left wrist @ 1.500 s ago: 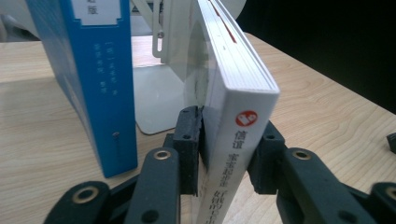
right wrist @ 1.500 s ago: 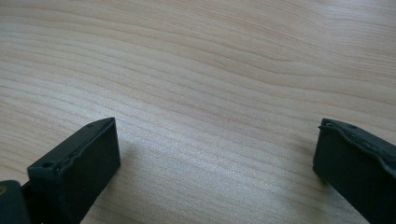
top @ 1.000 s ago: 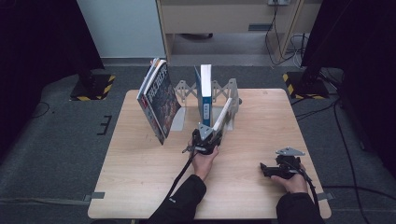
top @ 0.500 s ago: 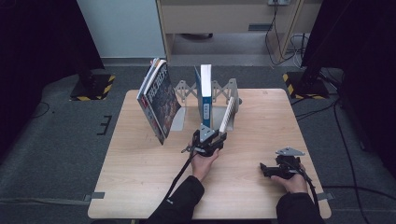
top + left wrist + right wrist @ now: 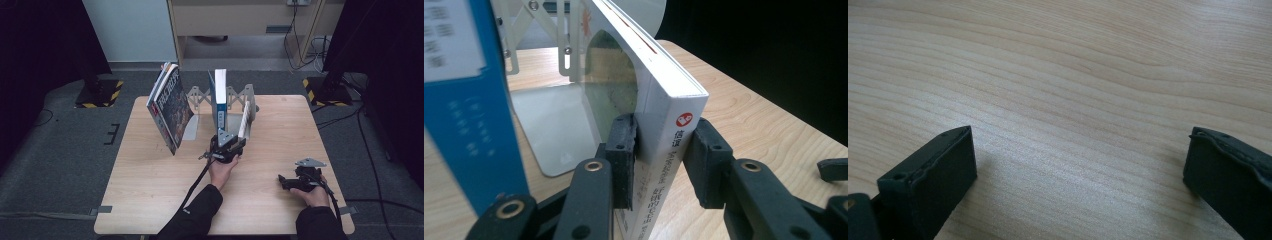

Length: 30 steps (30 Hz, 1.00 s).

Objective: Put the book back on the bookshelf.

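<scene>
1. Left gripper [image 5: 659,160]: jaws just eased apart, pads astride the spine of the white book [image 5: 664,125], slight gap at one side
2. White book: leaning in the metal rack [image 5: 235,97], beside the blue book [image 5: 218,100]
3. Right gripper [image 5: 1078,165]: wide open, empty, low over the table [image 5: 1073,75]

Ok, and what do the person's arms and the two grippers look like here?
Both forearms wear black sleeves. The left gripper is black with a grey three-cornered plate on top and a black cable trailing back along the arm. The right gripper is black too, with its own grey plate. Each has two black jaws with blocky pads and brass-coloured pivot rings.
</scene>
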Motion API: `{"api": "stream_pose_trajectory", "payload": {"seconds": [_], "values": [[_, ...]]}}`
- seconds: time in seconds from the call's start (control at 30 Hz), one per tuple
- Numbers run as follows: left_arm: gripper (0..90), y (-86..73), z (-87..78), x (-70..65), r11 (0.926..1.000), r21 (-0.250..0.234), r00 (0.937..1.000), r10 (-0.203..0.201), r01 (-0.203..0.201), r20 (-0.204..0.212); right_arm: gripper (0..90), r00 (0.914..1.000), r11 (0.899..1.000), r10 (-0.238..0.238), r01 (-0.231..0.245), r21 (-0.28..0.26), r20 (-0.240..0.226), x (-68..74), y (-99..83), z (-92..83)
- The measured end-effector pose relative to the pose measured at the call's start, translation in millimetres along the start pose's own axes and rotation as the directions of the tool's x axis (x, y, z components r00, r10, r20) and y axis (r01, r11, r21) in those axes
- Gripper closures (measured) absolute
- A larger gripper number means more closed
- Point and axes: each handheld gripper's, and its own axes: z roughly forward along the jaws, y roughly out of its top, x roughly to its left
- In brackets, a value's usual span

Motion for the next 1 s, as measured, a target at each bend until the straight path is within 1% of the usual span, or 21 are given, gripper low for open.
{"api": "stream_pose_trajectory", "payload": {"seconds": [0.03,0.1,0.13,0.23,0.3,0.33,0.37,0.43,0.57,0.6,0.73,0.8,0.9,0.97,1.0], "values": [[65.1,-0.2,1.6,0.5,1.0,-0.005,1.0,-0.003,0.003,0.003,0.8,1.0,1.0,-0.001,0.001,0.0,-0.001,0.0,0.0,0.0],[64.3,-0.7,3.2,1.7,0.9998,-0.009,0.9997,-0.02,0.02,0.013,0.8,1.0,1.0,-0.001,0.001,0.0,-0.001,0.0,0.0,0.0],[63.8,-1.1,3.2,1.8,0.9999,-0.007,0.9997,-0.016,0.016,0.018,0.8,1.0,1.0,-0.001,0.001,0.0,-0.001,0.1,0.0,0.0],[63.2,-1.9,1.4,1.1,0.9998,0.012,0.9992,0.014,-0.014,0.037,0.8,1.0,1.0,-0.001,0.001,0.0,-0.001,0.1,0.0,0.0],[63.6,-2.7,-4.1,1.3,0.9996,0.015,0.9982,0.022,-0.023,0.055,0.8,1.0,1.0,-0.001,0.001,0.0,-0.001,0.1,0.0,0.0],[64.1,-2.7,-4.1,1.3,0.9996,0.015,0.9982,0.022,-0.023,0.055,0.8,1.0,1.0,-0.001,0.001,0.0,-0.001,0.1,0.0,0.0],[65.6,-2.8,-7.1,1.2,0.9997,0.011,0.9964,0.022,-0.023,0.082,0.8,1.0,1.0,-0.001,0.001,-0.001,0.0,0.2,-0.1,0.1],[66.9,-2.3,-9.3,0.6,0.9996,0.009,0.995,0.026,-0.027,0.097,0.8,1.0,1.0,-0.001,0.001,-0.002,0.0,0.2,-0.1,0.1],[68.2,0.1,-7.6,-0.3,0.9995,0.008,0.9952,0.029,-0.03,0.094,0.8,1.0,1.0,-0.001,0.001,-0.002,0.0,0.3,-0.1,0.1],[68.2,1.4,-6.7,-0.7,0.9996,0.01,0.9956,0.024,-0.025,0.09,0.8,1.0,1.0,-0.004,0.004,-0.001,-0.001,0.2,-0.1,0.0],[68.3,4.0,-2.5,-0.1,0.9995,0.013,0.9959,0.029,-0.03,0.085,0.8,1.0,1.0,-0.003,0.003,-0.002,0.002,0.3,-0.1,0.3],[68.4,6.8,0.0,0.7,0.9994,0.022,0.9967,0.027,-0.029,0.077,0.8,1.0,1.0,-0.002,0.002,0.0,-0.002,0.3,0.0,0.0],[68.5,12.3,6.6,1.5,0.9985,0.038,0.9975,0.037,-0.039,0.06,0.8,1.0,1.0,-0.003,0.003,0.0,-0.001,0.3,0.0,0.1],[68.5,13.6,8.5,1.8,0.9985,0.041,0.9977,0.035,-0.037,0.058,0.8,1.0,1.0,-0.003,0.003,0.0,-0.001,0.4,0.0,0.1],[68.5,14.9,10.7,2.3,0.9986,0.044,0.9977,0.025,-0.028,0.063,0.8,1.0,1.0,-0.003,0.003,0.0,-0.001,0.4,0.0,0.1]]}}
